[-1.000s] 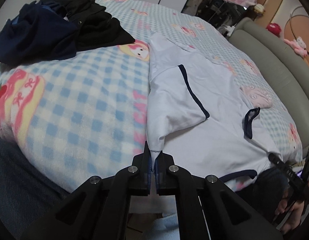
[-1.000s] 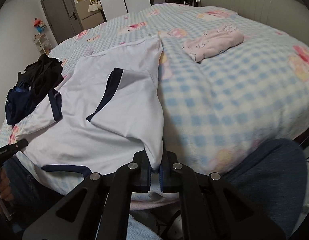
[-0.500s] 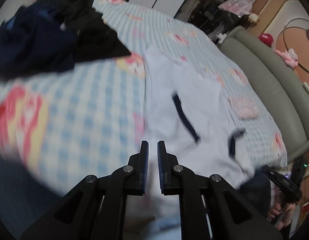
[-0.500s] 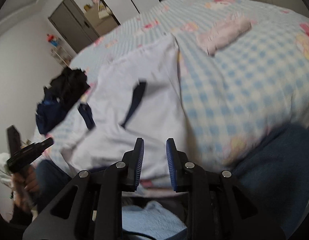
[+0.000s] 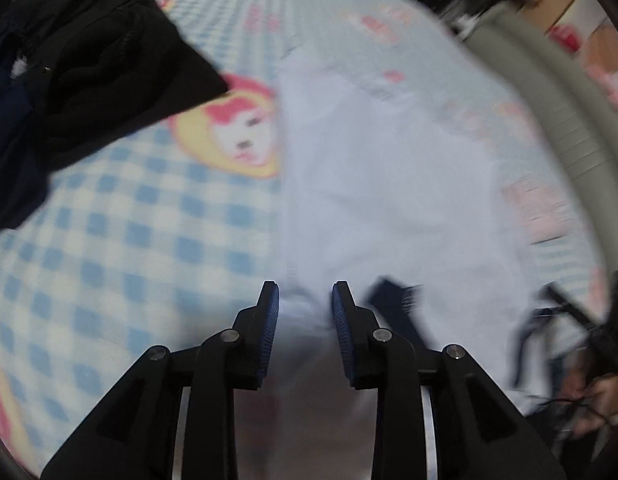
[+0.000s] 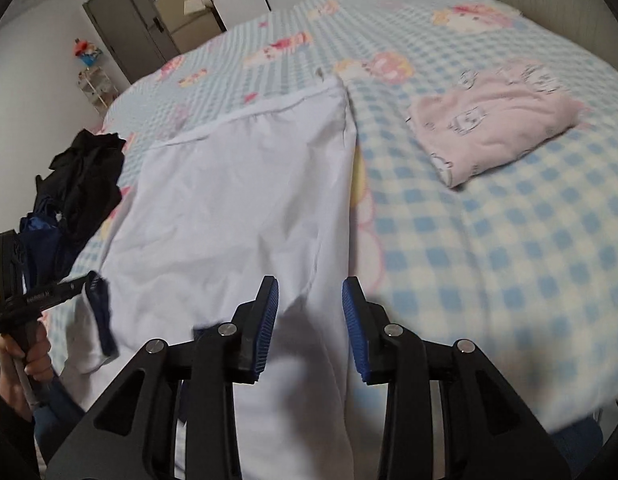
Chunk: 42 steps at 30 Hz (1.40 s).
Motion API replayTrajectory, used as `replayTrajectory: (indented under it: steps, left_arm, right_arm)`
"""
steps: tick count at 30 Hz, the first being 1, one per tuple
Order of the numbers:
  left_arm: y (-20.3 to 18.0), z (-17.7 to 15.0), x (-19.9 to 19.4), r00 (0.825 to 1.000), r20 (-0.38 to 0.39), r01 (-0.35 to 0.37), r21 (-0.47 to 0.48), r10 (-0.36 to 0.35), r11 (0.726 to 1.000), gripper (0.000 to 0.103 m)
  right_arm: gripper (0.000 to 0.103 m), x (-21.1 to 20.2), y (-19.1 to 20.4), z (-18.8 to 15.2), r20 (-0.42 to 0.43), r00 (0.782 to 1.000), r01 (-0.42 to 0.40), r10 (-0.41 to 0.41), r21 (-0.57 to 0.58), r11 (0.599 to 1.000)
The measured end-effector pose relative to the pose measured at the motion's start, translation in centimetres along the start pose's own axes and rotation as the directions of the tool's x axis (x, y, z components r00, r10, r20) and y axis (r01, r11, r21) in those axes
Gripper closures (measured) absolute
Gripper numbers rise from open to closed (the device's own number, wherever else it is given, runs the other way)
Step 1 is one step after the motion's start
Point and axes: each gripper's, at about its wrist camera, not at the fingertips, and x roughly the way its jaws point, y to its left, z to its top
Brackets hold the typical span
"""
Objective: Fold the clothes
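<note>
Both tools have just been opening. The left tool (image 5: 305, 300) and right tool (image 6: 309, 300) stand parted over the white shirt (image 6: 229, 208), seemingly gripping nothing, though blur hampers the view.

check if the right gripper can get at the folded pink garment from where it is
Probably yes. The right gripper has open jaws holding nothing, and only bare checked blanket lies between it and the pink garment. It would need to reach further up the bed.

Our left gripper (image 5: 303, 294) and right gripper (image 6: 310, 290) no longer pinching the white navy-trimmed cotton shirt (image 6: 237, 208), jaws just opened over loose cloth, folded sleeves now nearer six o'clock, our views blurred
</note>
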Motion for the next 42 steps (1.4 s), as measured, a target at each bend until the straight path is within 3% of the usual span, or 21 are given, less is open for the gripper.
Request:
replayTrajectory:
  steps: [3,6,7,10,12,15,16,19,21,24,27,30,33,35,37,40,42]
  left_arm:
    - [0.7,-0.3,0.0,0.998,-0.011,-0.055,-0.007,0.054,0.998,0.074]
    - [1.5,-0.5,-0.9,0.992,0.004,-0.125,-0.012,0.125,0.992,0.074]
    - [1.9,-0.5,-1.2,0.994,0.014,-0.111,-0.024,0.112,0.993,0.074]
    - [2.7,-0.6,-2.4,0.998,0.065,0.031,-0.076,-0.026,0.997,0.076]
    - [2.5,-0.8,-2.5,0.995,0.087,0.05,-0.062,-0.045,0.997,0.075]
    - [2.6,-0.7,-0.3,0.997,0.013,-0.08,-0.045,0.08,0.996,0.072]
    - [2.7,-0.6,0.0,0.996,0.003,-0.093,-0.052,0.093,0.994,0.072]
    - [2.6,-0.5,-1.2,0.989,0.033,-0.139,-0.042,0.141,0.989,0.072]
    - [2.5,-0.4,-2.1,0.985,0.057,-0.161,-0.036,0.163,0.986,0.074]
    - [3.2,-0.5,-3.7,0.99,0.134,-0.024,-0.077,0.034,0.997,0.074]
    - [3.3,-1.5,-5.3,0.98,0.189,0.077,-0.087,-0.059,0.993,0.074]
    - [2.5,-3.1,-6.4,0.966,0.21,0.159,-0.037,-0.148,0.987,0.074]
    - [1.0,-4.2,-4.8,0.986,0.159,0.053,-0.006,-0.052,0.999,0.076]
    - [0.6,-4.9,-3.2,0.995,0.101,-0.009,-0.034,0.012,0.999,0.076]
    - [-0.2,-6.0,-3.8,0.992,0.125,0.003,-0.052,0.004,0.999,0.076]
    - [-2.2,-7.7,-6.5,0.974,0.222,0.04,0.0,-0.039,0.999,0.076]
    - [-3.5,-8.5,-5.3,0.988,0.151,0.033,0.05,-0.04,0.998,0.074]
  right_arm:
    - [0.072,2.7,-0.8,-0.7,-0.084,0.994,0.068,-0.068,-0.003,0.998]
    - [0.072,1.7,-1.8,-1.4,-0.054,0.995,0.086,-0.085,0.014,0.996]
    - [0.072,1.2,-2.1,-1.6,-0.044,0.995,0.095,-0.094,0.023,0.995]
    - [0.07,-0.8,-2.2,-1.7,0.03,0.998,0.062,-0.063,0.037,0.997]
    - [0.069,-2.1,-2.1,-1.7,0.083,0.996,0.029,-0.033,0.041,0.999]
    - [0.069,-1.1,-2.0,-1.8,0.048,0.997,0.059,-0.062,0.048,0.997]
    - [0.07,-0.7,-2.2,-1.9,0.033,0.996,0.08,-0.082,0.057,0.995]
    - [0.071,0.2,-2.8,-2.3,-0.007,0.99,0.143,-0.143,0.078,0.987]
    - [0.071,-1.1,-2.6,-2.6,0.035,0.978,0.201,-0.204,0.057,0.978]
    - [0.069,-2.6,-3.0,-2.9,0.065,0.987,0.14,-0.145,0.081,0.987]
    - [0.069,-4.6,-3.4,-3.0,0.088,0.99,0.099,-0.11,0.123,0.987]
    - [0.065,-7.5,-3.3,-4.2,0.124,0.99,0.056,-0.073,0.142,0.988]
    - [0.065,-8.8,-2.7,-6.3,0.111,0.993,0.009,-0.027,0.158,0.987]
    - [0.065,-7.1,-1.8,-7.4,0.06,0.998,-0.013,0.003,0.16,0.987]
    - [0.065,-6.5,-0.8,-8.6,0.026,1.0,-0.016,0.012,0.167,0.986]
    - [0.064,-7.6,0.9,-9.7,0.059,0.998,-0.03,0.023,0.113,0.993]
    - [0.06,-8.0,1.9,-10.4,0.062,0.998,-0.027,0.023,0.068,0.997]
